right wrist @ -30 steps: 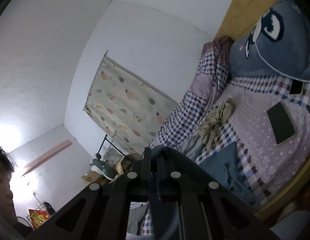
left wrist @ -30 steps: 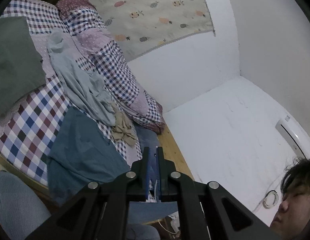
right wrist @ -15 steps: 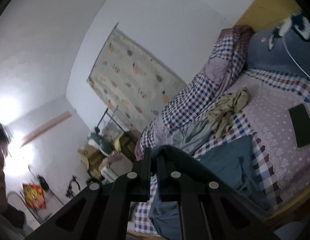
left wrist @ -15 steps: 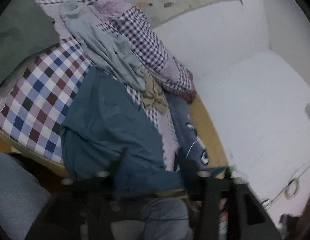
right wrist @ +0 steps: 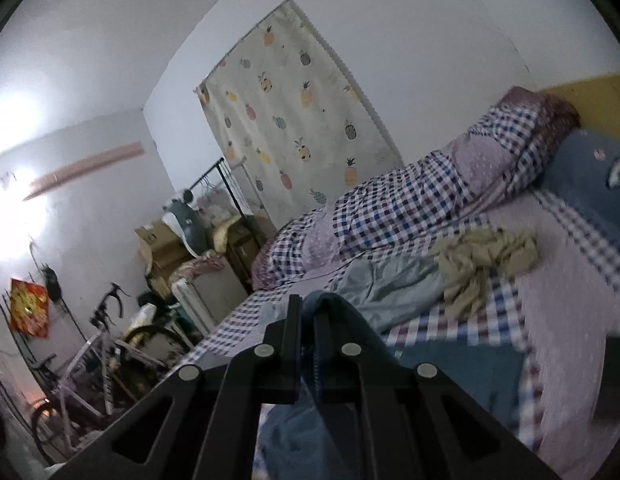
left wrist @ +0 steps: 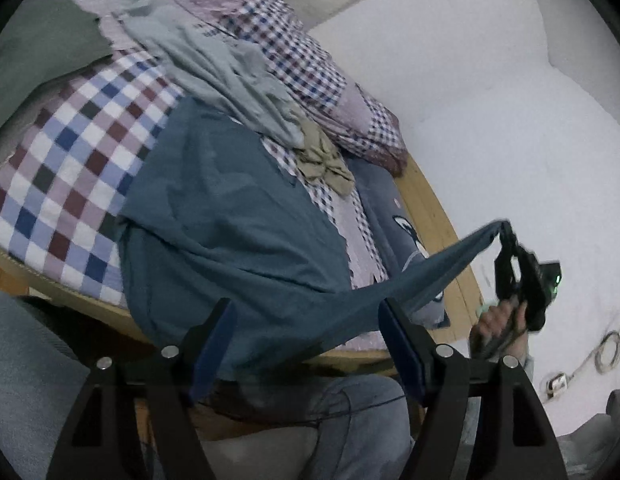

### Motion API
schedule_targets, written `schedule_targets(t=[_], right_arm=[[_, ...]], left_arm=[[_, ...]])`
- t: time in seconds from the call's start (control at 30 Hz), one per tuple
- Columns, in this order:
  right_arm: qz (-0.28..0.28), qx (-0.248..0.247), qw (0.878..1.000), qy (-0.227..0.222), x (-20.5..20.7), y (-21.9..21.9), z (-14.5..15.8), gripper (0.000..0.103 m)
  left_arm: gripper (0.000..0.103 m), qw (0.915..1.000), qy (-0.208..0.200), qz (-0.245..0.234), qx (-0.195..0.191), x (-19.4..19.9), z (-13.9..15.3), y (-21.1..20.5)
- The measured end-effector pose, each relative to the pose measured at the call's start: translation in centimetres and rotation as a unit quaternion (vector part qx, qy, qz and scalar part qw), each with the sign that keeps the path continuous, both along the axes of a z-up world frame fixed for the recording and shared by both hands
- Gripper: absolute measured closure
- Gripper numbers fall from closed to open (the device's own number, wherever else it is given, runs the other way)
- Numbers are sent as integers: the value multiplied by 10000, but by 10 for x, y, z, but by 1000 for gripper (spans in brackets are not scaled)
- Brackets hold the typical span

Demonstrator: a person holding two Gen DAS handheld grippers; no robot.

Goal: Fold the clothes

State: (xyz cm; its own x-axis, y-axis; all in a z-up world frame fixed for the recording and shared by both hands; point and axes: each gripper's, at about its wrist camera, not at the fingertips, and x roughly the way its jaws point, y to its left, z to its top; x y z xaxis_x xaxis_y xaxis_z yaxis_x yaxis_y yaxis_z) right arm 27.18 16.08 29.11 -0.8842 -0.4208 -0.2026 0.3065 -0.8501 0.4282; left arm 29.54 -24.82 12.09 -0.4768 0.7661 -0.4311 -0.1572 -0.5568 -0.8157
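Note:
A teal garment (left wrist: 230,220) lies spread on the checked bed and droops over its near edge. My left gripper (left wrist: 306,320) is open, fingers wide apart, with the garment's lower edge just beyond them and not pinched. One corner of the garment is stretched out to the right, where my right gripper (left wrist: 505,240) is shut on it, held by a hand (left wrist: 497,320). In the right wrist view, the right gripper (right wrist: 306,308) stands shut with teal cloth (right wrist: 333,300) bunched at its tips, and the rest of the garment (right wrist: 461,368) lies on the bed below.
A pale grey-blue garment (left wrist: 230,76), a crumpled khaki one (left wrist: 325,164) and a dark green cloth (left wrist: 38,52) also lie on the bed. A rolled checked duvet (left wrist: 310,52) runs along the wall, by a blue cushion (left wrist: 381,208). A bicycle (right wrist: 94,364) and boxes stand past the bed's end.
The left gripper has opened and let go of the teal garment, which now lies spread on the bed. The right gripper keeps its corner and has tilted down toward the bed.

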Motion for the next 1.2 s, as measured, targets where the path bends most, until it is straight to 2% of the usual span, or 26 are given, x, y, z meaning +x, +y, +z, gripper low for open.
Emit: schedule_targets(t=[0.17, 0.3, 0.33, 0.4, 0.47, 0.5, 0.57, 0.6, 0.63, 0.7, 0.8, 0.9, 1.0, 1.07, 1.17, 1.2], right_arm=[[-522, 512, 9970, -271, -122, 15, 32, 100], [-1256, 1107, 9818, -899, -232, 34, 12, 100], [-1396, 1224, 9753, -1193, -260, 40, -2, 100], [-1564, 1353, 9558, -2090, -313, 58, -52, 100], [-1681, 1365, 9283, -3022, -348, 74, -107, 97], [-1729, 1306, 9175, -3335, -357, 80, -130, 97], [-1807, 1043, 9088, -3614, -355, 88, -165, 95], [-1845, 911, 9038, -3751, -353, 92, -182, 91], [-1877, 805, 9028, -3783, -348, 94, -192, 76], [-1918, 700, 9120, -3559, -322, 92, -195, 56], [-1679, 570, 9347, -3081, -265, 84, -188, 56], [-1445, 311, 9547, -2583, -204, 84, -182, 50], [-1254, 106, 9690, -2126, -149, 78, -178, 39], [-1208, 75, 9748, -1875, -118, 78, -182, 37], [-1096, 75, 9809, -1607, -89, 81, -192, 37], [-1091, 83, 9809, -1606, -85, 84, -196, 37]], left_arm=[[26, 9991, -187, 359, 133, -8, -9, -18], [26, 9981, -256, 557, 89, -14, -16, -25], [26, 9979, -261, 592, 63, -15, -16, -26], [26, 9974, -269, 666, -23, -16, -17, -27], [26, 9971, -263, 694, -160, -17, -16, -26], [26, 9971, -258, 671, -248, -17, -14, -24], [26, 9973, -215, 568, -412, -18, -11, -18], [26, 9974, -172, 506, -488, -18, -9, -14], [26, 9973, -107, 429, -587, -18, -7, -9], [25, 9965, 45, 232, -804, -20, -5, 8], [25, 9935, 239, -140, -1107, -21, -5, 42], [25, 9863, 522, -684, -1409, -19, -6, 87], [25, 9705, 789, -1208, -1931, -13, -13, 141], [25, 9546, 971, -1607, -2313, -7, -23, 181], [25, 9253, 1262, -2111, -2886, 7, -43, 232], [25, 9100, 1400, -2308, -3148, 13, -53, 251]])
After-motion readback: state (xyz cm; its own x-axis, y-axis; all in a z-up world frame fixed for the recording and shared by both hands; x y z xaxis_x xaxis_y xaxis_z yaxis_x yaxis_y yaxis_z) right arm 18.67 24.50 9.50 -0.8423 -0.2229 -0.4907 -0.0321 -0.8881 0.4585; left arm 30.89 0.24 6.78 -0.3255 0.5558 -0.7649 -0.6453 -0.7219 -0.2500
